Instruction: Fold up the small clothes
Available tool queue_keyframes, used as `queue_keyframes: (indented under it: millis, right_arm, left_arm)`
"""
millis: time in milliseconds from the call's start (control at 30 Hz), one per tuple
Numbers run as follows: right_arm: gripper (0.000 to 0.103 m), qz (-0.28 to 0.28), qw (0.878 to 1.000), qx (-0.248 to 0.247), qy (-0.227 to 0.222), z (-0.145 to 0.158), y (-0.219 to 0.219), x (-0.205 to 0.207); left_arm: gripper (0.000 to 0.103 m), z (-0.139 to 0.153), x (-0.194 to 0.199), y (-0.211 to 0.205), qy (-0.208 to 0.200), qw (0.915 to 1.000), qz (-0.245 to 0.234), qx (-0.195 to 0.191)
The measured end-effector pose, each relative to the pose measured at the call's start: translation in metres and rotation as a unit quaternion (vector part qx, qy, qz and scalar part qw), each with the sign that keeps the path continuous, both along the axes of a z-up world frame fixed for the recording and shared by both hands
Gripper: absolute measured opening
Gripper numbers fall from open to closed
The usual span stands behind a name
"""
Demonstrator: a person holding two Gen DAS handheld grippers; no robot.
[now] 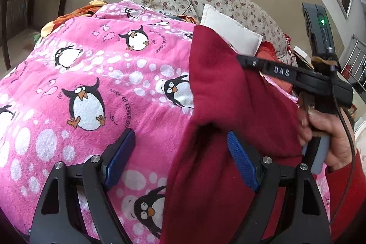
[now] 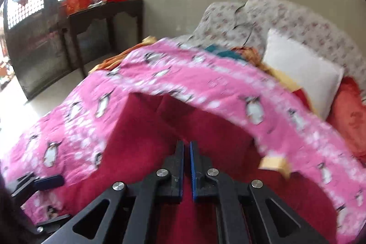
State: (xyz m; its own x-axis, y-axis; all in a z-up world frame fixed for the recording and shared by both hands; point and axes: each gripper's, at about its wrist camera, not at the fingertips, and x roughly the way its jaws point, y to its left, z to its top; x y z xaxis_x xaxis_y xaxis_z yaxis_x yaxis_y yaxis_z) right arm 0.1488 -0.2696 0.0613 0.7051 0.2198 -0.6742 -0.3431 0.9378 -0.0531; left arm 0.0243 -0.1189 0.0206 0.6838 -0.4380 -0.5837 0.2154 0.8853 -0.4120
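Left gripper [image 1: 180,152], jaws spread, straddles the dark red fleece garment's [image 1: 228,106] left edge on pink penguin-print blanket [image 1: 91,72]; right gripper [image 2: 186,172], lower centre, jaws pressed together over the fleece.

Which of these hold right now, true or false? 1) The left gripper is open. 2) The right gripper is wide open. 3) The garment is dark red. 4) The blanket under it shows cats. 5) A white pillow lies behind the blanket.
1) True: the left gripper stands open, with the edge of the dark red garment between its pads.
2) False: the right gripper is shut.
3) True.
4) False: the pink blanket shows penguins.
5) True: the white pillow lies beyond it.
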Motion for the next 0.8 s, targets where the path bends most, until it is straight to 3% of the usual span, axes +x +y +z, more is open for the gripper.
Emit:
queue_keyframes:
  millis: [67, 133, 200, 300, 367, 433, 533, 633, 700, 767, 800]
  right_arm:
    - [0.009, 0.001, 1.0, 0.02, -0.013, 0.01, -0.004, -0.021]
    - [0.026, 0.017, 0.998, 0.06, -0.031, 0.017, -0.012, -0.054]
    - [0.034, 0.028, 0.997, 0.071, -0.015, 0.006, -0.013, -0.071]
    - [0.035, -0.014, 0.998, 0.026, 0.049, -0.04, -0.014, -0.068]
    - [0.035, -0.022, 0.995, 0.066, 0.067, -0.051, -0.027, -0.068]
    - [0.035, -0.042, 0.993, 0.095, 0.06, -0.038, -0.043, -0.084]
    - [0.036, -0.066, 0.993, 0.099, 0.003, -0.01, -0.08, -0.126]
    - [0.036, -0.144, 0.988, 0.052, -0.027, 0.0, -0.128, -0.156]
    - [0.036, -0.221, 0.974, 0.021, -0.036, -0.002, -0.169, -0.163]
    - [0.037, -0.284, 0.959, -0.004, -0.015, -0.017, -0.207, -0.161]
    - [0.04, -0.284, 0.959, 0.012, 0.013, -0.03, -0.223, -0.158]
  left_arm:
    - [0.083, 0.002, -0.003, 0.004, -0.006, 1.0, 0.006, -0.001]
    - [0.083, 0.004, -0.005, 0.01, -0.012, 0.9998, 0.015, -0.005]
    - [0.083, 0.005, -0.007, 0.013, -0.017, 0.9995, 0.025, -0.004]
    - [0.083, 0.003, -0.006, 0.009, -0.016, 0.9995, 0.026, 0.009]
    - [0.083, 0.004, -0.007, 0.007, -0.023, 0.9994, 0.023, 0.015]
    - [0.083, 0.005, -0.008, 0.006, -0.03, 0.9993, 0.019, 0.013]
    - [0.083, 0.014, -0.014, 0.003, -0.039, 0.9985, 0.025, 0.031]
    - [0.083, 0.031, -0.023, -0.013, -0.055, 0.9971, 0.003, 0.052]
    - [0.083, 0.04, -0.023, -0.032, -0.054, 0.997, -0.029, 0.048]
    - [0.083, 0.044, -0.017, -0.049, -0.04, 0.9967, -0.05, 0.05]
    - [0.083, 0.044, -0.01, -0.061, -0.028, 0.9963, -0.061, 0.053]
